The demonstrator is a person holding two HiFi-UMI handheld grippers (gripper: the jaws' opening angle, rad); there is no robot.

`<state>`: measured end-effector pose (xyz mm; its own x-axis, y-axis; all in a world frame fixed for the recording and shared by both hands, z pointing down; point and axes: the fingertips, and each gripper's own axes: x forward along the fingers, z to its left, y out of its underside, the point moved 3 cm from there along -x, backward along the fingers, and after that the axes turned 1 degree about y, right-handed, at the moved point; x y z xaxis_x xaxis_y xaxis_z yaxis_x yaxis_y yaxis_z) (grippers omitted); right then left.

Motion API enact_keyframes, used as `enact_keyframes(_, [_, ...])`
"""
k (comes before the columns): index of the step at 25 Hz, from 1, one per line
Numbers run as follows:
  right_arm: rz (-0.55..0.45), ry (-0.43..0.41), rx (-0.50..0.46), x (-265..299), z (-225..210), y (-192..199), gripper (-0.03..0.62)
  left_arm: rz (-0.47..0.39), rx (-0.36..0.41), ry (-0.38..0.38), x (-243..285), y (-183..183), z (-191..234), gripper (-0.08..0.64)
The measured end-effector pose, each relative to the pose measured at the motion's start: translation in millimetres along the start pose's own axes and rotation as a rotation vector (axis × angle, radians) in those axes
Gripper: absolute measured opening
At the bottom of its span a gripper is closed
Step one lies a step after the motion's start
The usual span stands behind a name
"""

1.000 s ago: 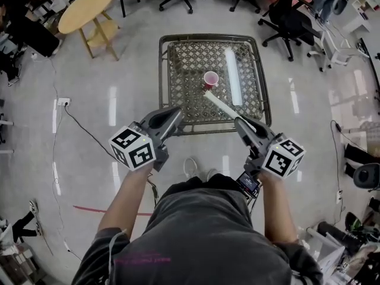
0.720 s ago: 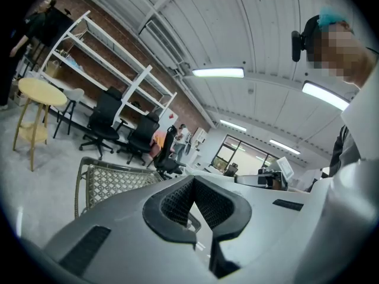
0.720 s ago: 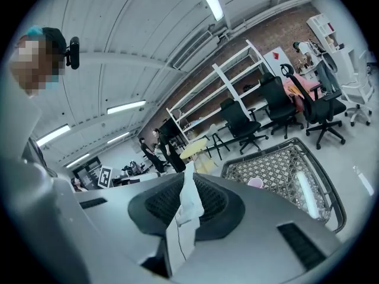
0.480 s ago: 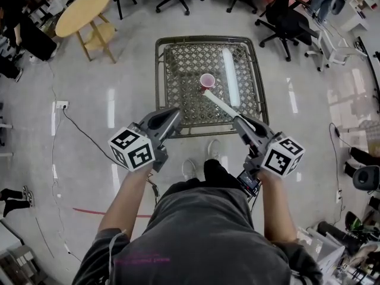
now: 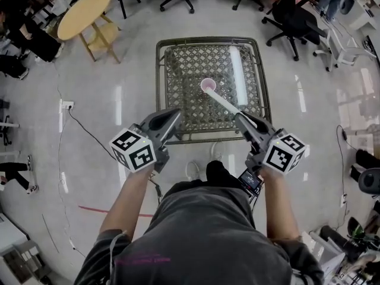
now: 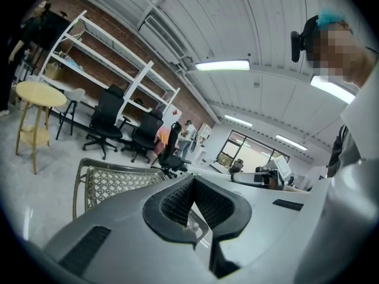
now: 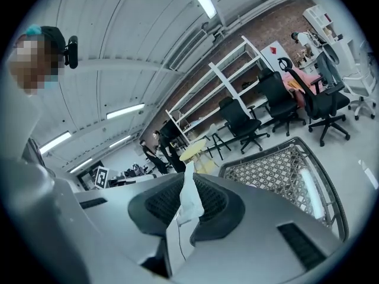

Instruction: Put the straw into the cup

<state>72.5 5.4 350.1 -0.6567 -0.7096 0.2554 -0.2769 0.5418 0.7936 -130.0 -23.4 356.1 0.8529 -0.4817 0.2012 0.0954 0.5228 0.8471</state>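
Both arms [image 5: 129, 196] outstretched (right gripper [image 5: 240, 117] pinching straw [image 5: 224, 103]).

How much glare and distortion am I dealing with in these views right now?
Head view: a ceiling-light reflection streaks the table beside the cup, with glare streaks on the floor, yet the straw reads sharp. Both gripper views: heavy fisheye bending, dark corners, jaws soft up close.

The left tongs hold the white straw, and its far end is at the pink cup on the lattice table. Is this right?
Not quite: the right tongs hold the white straw; the left tongs are shut on nothing. The right gripper view shows it pinched between the jaws. Its far end is indeed at the pink cup on the lattice table.
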Motion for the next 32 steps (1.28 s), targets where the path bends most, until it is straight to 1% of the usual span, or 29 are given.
enact_keyframes(5, [0.015, -0.011, 0.013, 10, -27, -13, 0.049, 0.008, -0.012, -0.015, 26, -6, 10, 0.008])
enact_keyframes(13, [0.077, -0.024, 0.01, 27, -74, -27, 0.048, 0.02, -0.038, -0.041, 68, -8, 24, 0.008])
enact_keyframes(21, [0.138, -0.071, 0.007, 45, -108, -40, 0.048, 0.024, -0.059, -0.086, 97, -10, 34, 0.008])
enact_keyframes(32, [0.199, -0.143, 0.0, 51, -150, -57, 0.048, 0.013, -0.076, -0.166, 133, -13, 34, 0.008])
